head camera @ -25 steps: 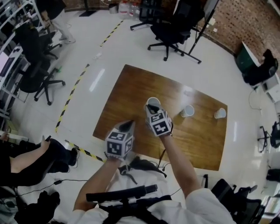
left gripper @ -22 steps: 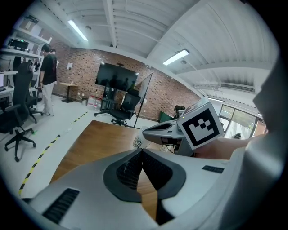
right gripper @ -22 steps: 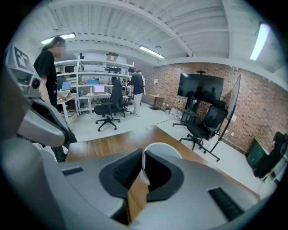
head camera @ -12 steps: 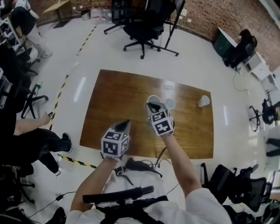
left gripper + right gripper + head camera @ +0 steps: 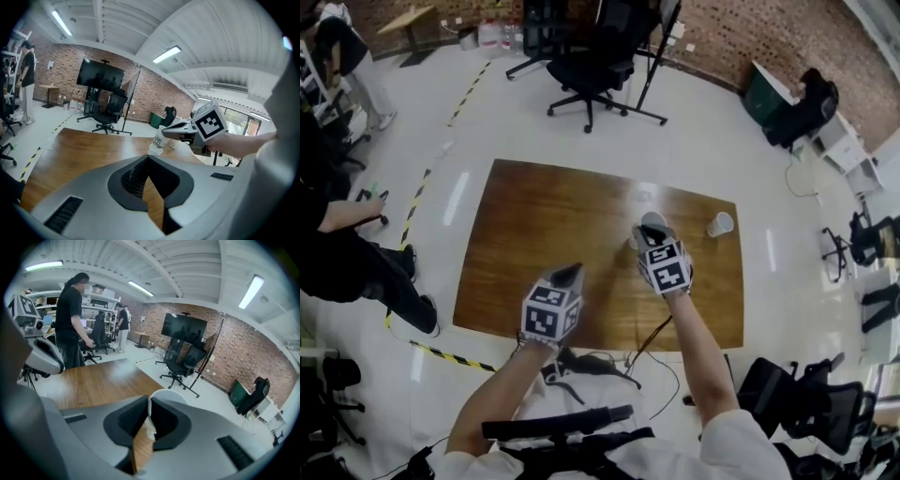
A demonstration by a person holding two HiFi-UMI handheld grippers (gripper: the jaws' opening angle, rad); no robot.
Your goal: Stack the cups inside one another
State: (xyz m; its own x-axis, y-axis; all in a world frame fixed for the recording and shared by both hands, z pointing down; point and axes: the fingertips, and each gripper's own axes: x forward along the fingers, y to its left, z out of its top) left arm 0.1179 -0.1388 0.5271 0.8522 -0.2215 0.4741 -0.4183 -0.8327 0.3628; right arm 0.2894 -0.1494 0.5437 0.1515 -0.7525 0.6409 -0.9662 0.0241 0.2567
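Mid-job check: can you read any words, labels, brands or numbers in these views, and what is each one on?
On the paper cup held by the right gripper: dark print on its side, too small and blurred to read.
On the marker cube of that gripper: black-and-white squares only, no letters.
On the cube of the left gripper: squares only, no letters.
Nothing else is legible.

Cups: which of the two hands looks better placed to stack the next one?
Right. The right gripper is shut on a white cup by its rim and sits nearer the lone cup on the table; the left gripper is shut, empty and farther away.
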